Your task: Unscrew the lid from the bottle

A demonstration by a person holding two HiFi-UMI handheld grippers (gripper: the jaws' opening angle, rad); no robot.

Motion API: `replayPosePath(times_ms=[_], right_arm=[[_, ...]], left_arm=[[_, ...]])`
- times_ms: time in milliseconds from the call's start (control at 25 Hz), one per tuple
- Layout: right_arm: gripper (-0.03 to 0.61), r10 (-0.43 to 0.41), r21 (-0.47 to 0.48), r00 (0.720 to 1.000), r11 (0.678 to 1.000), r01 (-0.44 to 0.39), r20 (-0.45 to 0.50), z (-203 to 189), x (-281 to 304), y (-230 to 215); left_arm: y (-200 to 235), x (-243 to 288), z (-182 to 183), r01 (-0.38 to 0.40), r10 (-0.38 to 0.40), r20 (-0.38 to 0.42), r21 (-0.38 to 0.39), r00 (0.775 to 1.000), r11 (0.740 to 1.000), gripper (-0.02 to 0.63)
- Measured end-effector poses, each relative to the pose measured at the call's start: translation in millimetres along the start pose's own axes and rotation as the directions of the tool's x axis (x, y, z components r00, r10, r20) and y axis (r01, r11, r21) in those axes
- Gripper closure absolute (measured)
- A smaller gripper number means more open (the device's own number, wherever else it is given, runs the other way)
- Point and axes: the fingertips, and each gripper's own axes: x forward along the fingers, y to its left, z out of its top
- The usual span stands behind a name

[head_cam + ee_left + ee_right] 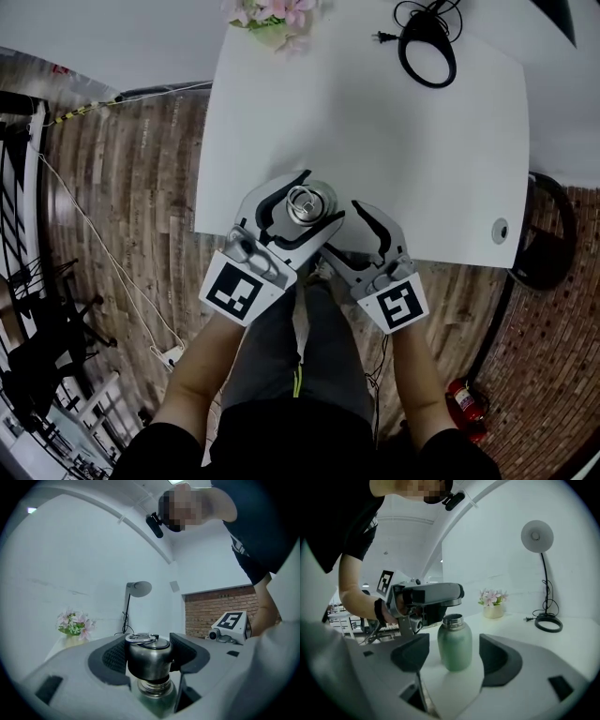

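Head view: left gripper (322,195) clamped on lid (309,202), right gripper (342,232) just beside it, at table (394,122) edge.
Left gripper view: pads (114,657) press the lid both sides; threaded neck of bottle (152,688) just below jaws.
Right gripper view: jaws released, green bottle upright between them, untouched.

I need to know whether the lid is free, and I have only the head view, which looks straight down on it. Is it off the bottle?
Observer: It looks so. In the left gripper view the left gripper clamps the steel lid, and a threaded neck shows bare below it.
Operator: And the body, is it gripped?
Observer: No. The right gripper is open: the green bottle stands between its fingers with a gap on each side.
Operator: Is it resting on something?
Observer: Yes, upright on the white table.
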Motion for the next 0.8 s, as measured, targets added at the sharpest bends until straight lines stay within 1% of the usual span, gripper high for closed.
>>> replayPosePath(times_ms=[160,280,320,360,400,480,600,680,800], right_arm=[[0.264,-0.062,0.041,0.998,0.997,0.063,-0.016,4.2,-15.5,-1.7],[0.269,-0.111,0.054,0.994,0.992,0.112,-0.018,12.7,-27.2,-4.3],[0.295,-0.131,0.058,0.991,0.990,0.131,-0.017,16.3,-32.1,-5.8],[0.346,-0.149,0.062,0.989,0.987,0.150,-0.015,20.5,-37.2,-7.5],[0.377,-0.165,0.064,0.986,0.984,0.165,-0.013,24.8,-42.0,-9.1],[0.390,-0.193,0.063,0.981,0.979,0.194,-0.014,32.8,-50.3,-12.6],[0.430,-0.254,0.063,0.967,0.965,0.254,-0.017,42.9,-62.1,-22.3],[0.468,-0.286,0.085,0.958,0.955,0.285,-0.002,48.2,-68.5,-27.9],[0.505,-0.331,0.120,0.944,0.937,0.328,0.006,57.6,-74.8,-34.0]], left_arm=[[3.2,-11.4,12.6,-0.040,0.040,-0.009,-0.008,0.999,0.999,0.342],[7.4,-24.3,25.3,-0.082,0.082,-0.005,-0.023,0.997,0.996,0.342],[8.3,-28.9,29.8,-0.095,0.095,-0.001,-0.027,0.995,0.995,0.342],[8.9,-33.1,34.7,-0.106,0.106,0.004,-0.032,0.994,0.994,0.342],[9.1,-37.0,39.4,-0.114,0.114,0.009,-0.035,0.993,0.993,0.342],[8.1,-43.8,47.2,-0.123,0.123,0.010,-0.036,0.992,0.992,0.343],[4.9,-50.9,59.3,-0.131,0.131,0.013,-0.027,0.991,0.991,0.342],[4.3,-55.5,69.3,-0.140,0.141,0.020,-0.019,0.990,0.990,0.342],[7.9,-66.7,83.2,-0.158,0.159,0.028,-0.009,0.987,0.987,0.342]])
